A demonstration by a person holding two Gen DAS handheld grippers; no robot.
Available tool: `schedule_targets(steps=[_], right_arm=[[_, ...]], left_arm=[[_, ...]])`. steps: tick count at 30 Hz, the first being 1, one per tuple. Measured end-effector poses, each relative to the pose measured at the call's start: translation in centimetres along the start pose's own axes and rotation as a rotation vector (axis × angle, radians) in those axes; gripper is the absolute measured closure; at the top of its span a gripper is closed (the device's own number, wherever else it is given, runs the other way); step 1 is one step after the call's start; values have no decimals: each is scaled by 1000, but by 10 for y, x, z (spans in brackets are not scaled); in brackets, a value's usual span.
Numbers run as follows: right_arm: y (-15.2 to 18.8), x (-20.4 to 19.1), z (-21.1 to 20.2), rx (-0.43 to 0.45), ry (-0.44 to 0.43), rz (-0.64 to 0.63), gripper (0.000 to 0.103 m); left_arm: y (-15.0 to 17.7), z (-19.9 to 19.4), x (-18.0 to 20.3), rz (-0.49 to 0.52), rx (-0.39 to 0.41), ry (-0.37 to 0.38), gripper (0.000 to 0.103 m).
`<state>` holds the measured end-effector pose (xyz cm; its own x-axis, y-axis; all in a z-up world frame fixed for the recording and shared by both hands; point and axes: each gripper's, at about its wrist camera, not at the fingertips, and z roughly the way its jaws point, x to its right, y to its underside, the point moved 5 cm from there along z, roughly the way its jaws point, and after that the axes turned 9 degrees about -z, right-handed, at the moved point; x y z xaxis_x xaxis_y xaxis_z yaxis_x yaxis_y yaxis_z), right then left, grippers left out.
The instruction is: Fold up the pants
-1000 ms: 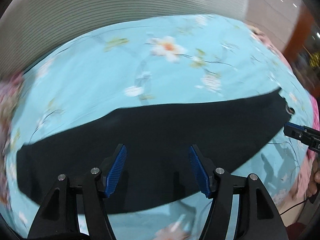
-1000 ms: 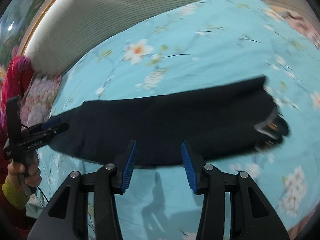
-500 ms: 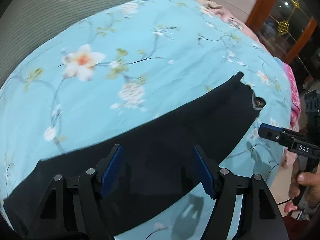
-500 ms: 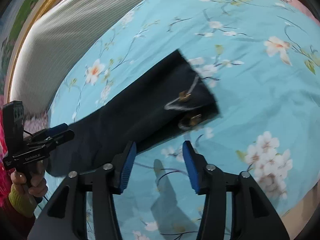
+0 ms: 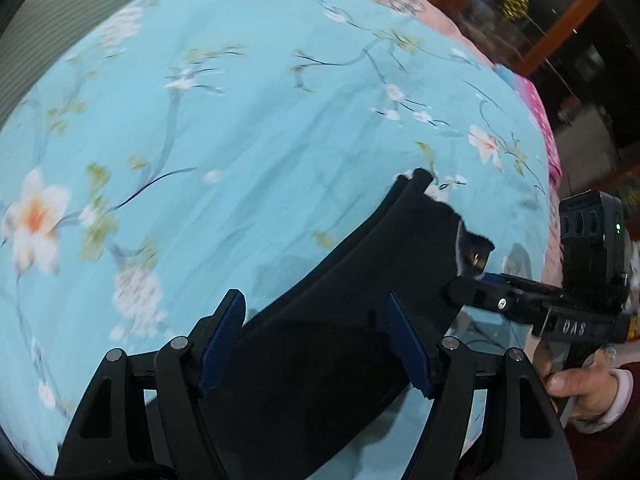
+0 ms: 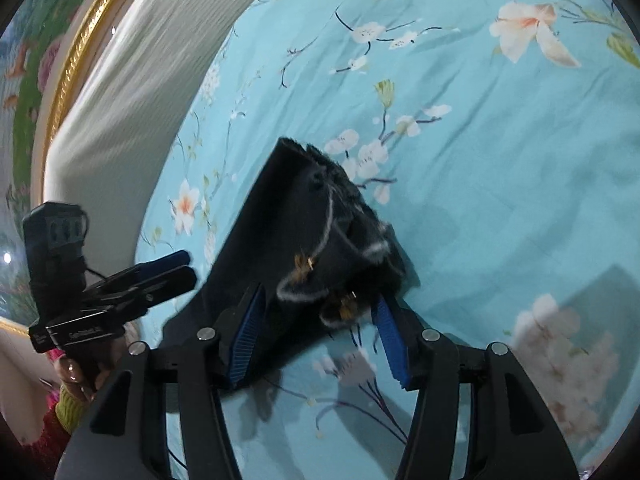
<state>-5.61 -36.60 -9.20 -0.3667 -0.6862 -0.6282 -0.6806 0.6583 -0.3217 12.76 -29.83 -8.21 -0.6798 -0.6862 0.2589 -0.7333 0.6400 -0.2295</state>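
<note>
Black pants (image 5: 360,280) lie folded lengthwise as a long strip on a light blue floral bedsheet (image 5: 240,120). Their waist end (image 6: 320,220) shows a grey drawstring with gold tips. My left gripper (image 5: 316,340) hovers open over the strip a little short of the waist, pointing steeply down, with cloth under the gap. My right gripper (image 6: 320,336) is at the waist end with its jaws opening; the drawstring corner lies between the blue pads (image 6: 248,336), which do not press on it. Each gripper also shows in the other's view: the right gripper (image 5: 480,292) and the left gripper (image 6: 168,272).
A pale ribbed headboard cushion (image 6: 120,120) borders the sheet, with a gold-framed picture (image 6: 68,80) behind it. Pink bedding (image 5: 540,112) and a wooden door frame (image 5: 560,20) lie past the far edge. A hand (image 5: 580,388) holds the right gripper's handle.
Both grippers swept along the pants toward the waist end and rolled. The waist now sits right at the right gripper's fingers, whose gap has widened. The pants have not moved.
</note>
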Motion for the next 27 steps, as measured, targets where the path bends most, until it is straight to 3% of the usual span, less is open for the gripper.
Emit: schedule_targets(steps=[2,3,7,13,14,15,17,20,27], right_arm=[[-2,1,1,17,-5,-1,72],[-2,5,0,14,6,6,90],[-6,20,-9,18,-23,15,91],[-7,21,-14,3,-24,-54,91],[-7,22,-14,-1,-25,-56,91],[-6,23,-13,-4,-27,-61,91],[-4,24,-13,-7,-30,-71,91],[-5,20,-16,3,-70,-86,91],[-11,-20,-31,23,-247,-178,91]], left_arm=[[-10,14,12,29,-39,23,30],[-15,21,18,40,-59,33,30],[-27,45,42,94,-107,57,30],[-38,79,63,137,-193,61,42],[-40,79,65,152,-194,62,51],[-41,78,69,165,-203,93,69],[-42,76,72,164,-215,131,87],[-43,66,73,173,-180,124,91],[-34,0,54,90,-41,212,93]])
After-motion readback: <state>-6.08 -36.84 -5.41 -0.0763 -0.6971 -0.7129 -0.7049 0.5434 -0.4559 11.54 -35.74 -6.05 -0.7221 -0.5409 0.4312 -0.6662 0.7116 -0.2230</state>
